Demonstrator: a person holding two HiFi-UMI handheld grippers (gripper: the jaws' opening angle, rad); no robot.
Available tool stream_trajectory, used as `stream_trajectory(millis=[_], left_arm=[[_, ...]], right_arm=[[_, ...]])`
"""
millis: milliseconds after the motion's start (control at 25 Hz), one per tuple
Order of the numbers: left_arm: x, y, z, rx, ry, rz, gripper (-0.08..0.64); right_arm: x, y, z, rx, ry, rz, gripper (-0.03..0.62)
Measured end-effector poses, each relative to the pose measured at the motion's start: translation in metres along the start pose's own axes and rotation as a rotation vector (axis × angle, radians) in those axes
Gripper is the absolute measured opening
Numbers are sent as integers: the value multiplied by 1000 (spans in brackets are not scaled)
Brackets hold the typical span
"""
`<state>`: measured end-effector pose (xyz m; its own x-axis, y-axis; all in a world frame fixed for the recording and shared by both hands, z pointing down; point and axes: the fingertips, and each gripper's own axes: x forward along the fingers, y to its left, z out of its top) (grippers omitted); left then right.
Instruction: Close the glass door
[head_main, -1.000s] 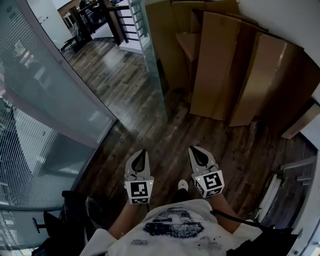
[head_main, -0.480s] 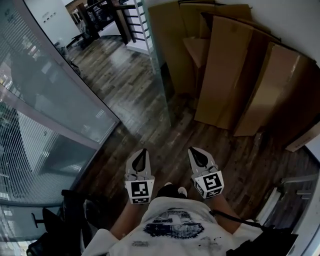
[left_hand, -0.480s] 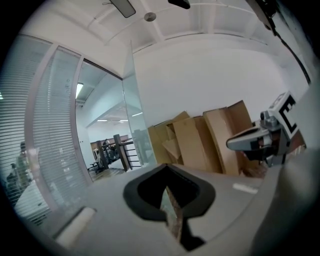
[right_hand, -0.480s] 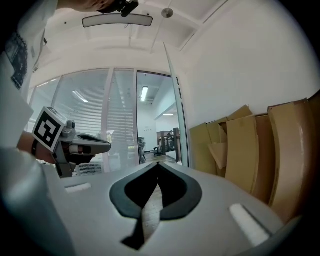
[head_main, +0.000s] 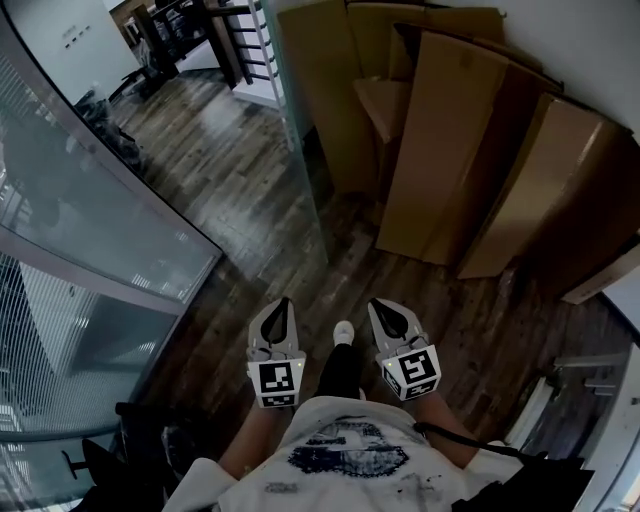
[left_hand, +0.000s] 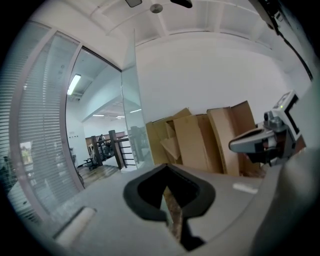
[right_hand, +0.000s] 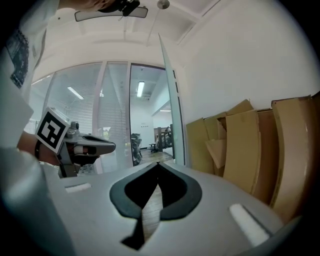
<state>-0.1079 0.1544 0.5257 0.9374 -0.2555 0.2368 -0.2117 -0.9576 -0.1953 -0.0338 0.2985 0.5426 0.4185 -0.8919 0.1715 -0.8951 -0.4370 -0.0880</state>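
Observation:
The glass door (head_main: 300, 140) stands swung open, edge-on to me, a tall thin pane running from the top of the head view down to the wooden floor. In the left gripper view the glass door (left_hand: 131, 110) rises ahead and to the left, in the right gripper view the glass door (right_hand: 171, 105) is straight ahead. My left gripper (head_main: 279, 304) and right gripper (head_main: 378, 306) are held side by side in front of my body, short of the pane and apart from it. Both are shut with nothing in them. A shoe (head_main: 343, 331) shows between them.
Large cardboard sheets (head_main: 450, 150) lean on the wall right of the door. A frosted glass partition (head_main: 90, 230) runs along the left. Beyond the doorway lie wooden floor and a dark railing (head_main: 235, 40). A black chair (head_main: 120, 450) is at lower left, white fittings (head_main: 545, 400) at lower right.
Both grippers have come forward together towards the door, still shut and empty. A foot has stepped out between them. The door itself has not swung.

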Motion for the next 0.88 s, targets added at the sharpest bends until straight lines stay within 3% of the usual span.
stream_trajectory(millis=[600, 880], left_arm=[[184, -6, 45, 9, -21, -187, 3], [245, -5, 63, 30, -48, -268, 3]], right_arm=[[105, -115, 29, 24, 26, -132, 0], [140, -150, 45, 18, 3, -203, 0]])
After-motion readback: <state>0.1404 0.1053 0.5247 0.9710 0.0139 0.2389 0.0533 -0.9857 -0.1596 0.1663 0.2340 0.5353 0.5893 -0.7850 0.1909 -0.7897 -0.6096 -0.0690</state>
